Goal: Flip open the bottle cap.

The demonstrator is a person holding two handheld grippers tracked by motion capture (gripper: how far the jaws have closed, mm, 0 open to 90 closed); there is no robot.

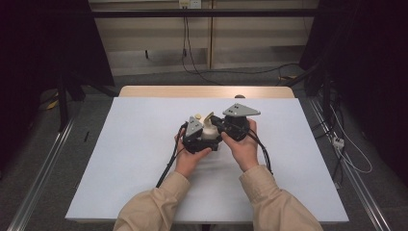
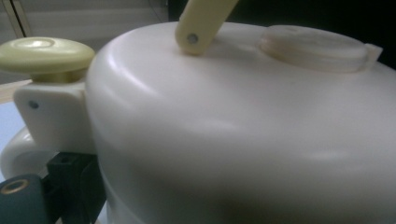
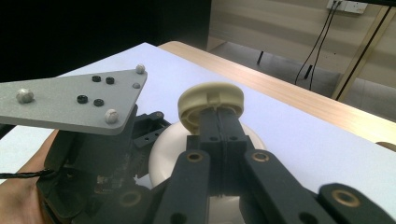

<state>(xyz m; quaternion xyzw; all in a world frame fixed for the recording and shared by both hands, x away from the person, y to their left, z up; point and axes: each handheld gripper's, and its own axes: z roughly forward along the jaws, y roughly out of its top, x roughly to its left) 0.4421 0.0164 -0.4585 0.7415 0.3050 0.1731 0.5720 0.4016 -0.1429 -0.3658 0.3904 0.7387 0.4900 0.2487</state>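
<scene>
A white rounded pot sits between both grippers at the table's middle, with a cream handle sticking up. My left gripper is pressed to the pot's near-left side and looks shut on it. In the left gripper view the pot's body is very close, with a cream knob, the handle strip and a round cap. My right gripper has its jaws together on a cream round disc above the white body. In the high view the right gripper meets the pot from the right.
A white sheet covers the table, and a wooden strip shows along its far edge. The left gripper's grey plate is close on the left in the right gripper view. Cables lie on the floor to the right.
</scene>
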